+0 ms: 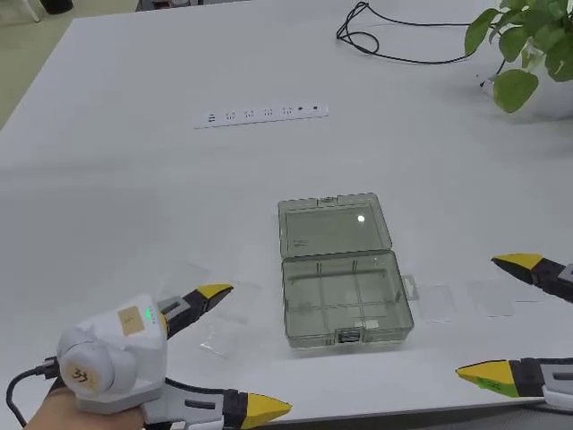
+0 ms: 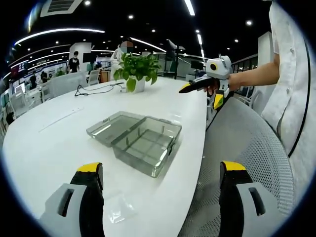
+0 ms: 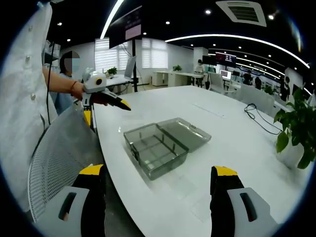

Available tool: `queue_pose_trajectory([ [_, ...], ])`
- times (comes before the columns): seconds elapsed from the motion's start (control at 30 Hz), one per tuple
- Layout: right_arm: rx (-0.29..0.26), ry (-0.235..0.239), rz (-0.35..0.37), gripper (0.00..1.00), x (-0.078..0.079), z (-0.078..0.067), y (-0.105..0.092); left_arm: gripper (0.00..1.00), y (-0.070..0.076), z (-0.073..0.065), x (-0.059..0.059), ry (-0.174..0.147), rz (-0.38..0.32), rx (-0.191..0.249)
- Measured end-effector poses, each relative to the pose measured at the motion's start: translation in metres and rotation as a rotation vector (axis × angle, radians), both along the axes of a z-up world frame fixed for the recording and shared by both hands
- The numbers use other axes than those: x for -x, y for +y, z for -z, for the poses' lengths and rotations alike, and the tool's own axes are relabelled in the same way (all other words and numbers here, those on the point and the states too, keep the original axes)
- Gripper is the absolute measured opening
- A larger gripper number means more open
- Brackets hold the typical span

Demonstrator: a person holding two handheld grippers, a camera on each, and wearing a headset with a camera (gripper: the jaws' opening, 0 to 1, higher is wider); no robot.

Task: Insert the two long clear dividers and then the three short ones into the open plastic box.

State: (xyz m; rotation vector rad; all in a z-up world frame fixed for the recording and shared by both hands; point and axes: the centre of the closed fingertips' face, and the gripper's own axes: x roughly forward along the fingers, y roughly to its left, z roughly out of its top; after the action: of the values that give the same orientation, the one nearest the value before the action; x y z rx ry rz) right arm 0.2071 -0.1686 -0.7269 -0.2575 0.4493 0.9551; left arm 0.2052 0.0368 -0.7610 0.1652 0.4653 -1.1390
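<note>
Open plastic box (image 1: 345,300) lies mid-table, with both grippers' jaws spread wide apart.
The box is smoky clear, its lid flat at 12 o'clock of the base, with faint partition lines inside. Clear dividers (image 1: 437,302) lie flat on the white table (image 1: 134,197) at 3 o'clock of the box, another at 9. The left gripper (image 1: 248,349) hovers at 8 o'clock, the right gripper (image 1: 494,316) at 4. A power strip (image 1: 262,114) sits at 11 o'clock and a potted plant (image 1: 524,45) at 2, in a bright open office.

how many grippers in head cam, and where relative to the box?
2. The left gripper is at lower left of the open box, the right gripper at the right edge. Both are open and empty.
</note>
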Motion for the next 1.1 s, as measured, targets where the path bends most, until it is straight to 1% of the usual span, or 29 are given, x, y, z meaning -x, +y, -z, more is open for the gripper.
queue_pose_trajectory([
  [0.8, 0.0, 0.0, -0.008, 0.88, -0.0031, 0.0014, 0.0025, 1.0, -0.0004, 0.0027, 0.0008, 0.013, 0.001, 0.001],
  [1.1, -0.003, 0.005, -0.008, 0.88, -0.0051, 0.0034, 0.0027, 1.0, -0.0006, 0.0031, -0.0013, 0.018, -0.003, 0.001],
])
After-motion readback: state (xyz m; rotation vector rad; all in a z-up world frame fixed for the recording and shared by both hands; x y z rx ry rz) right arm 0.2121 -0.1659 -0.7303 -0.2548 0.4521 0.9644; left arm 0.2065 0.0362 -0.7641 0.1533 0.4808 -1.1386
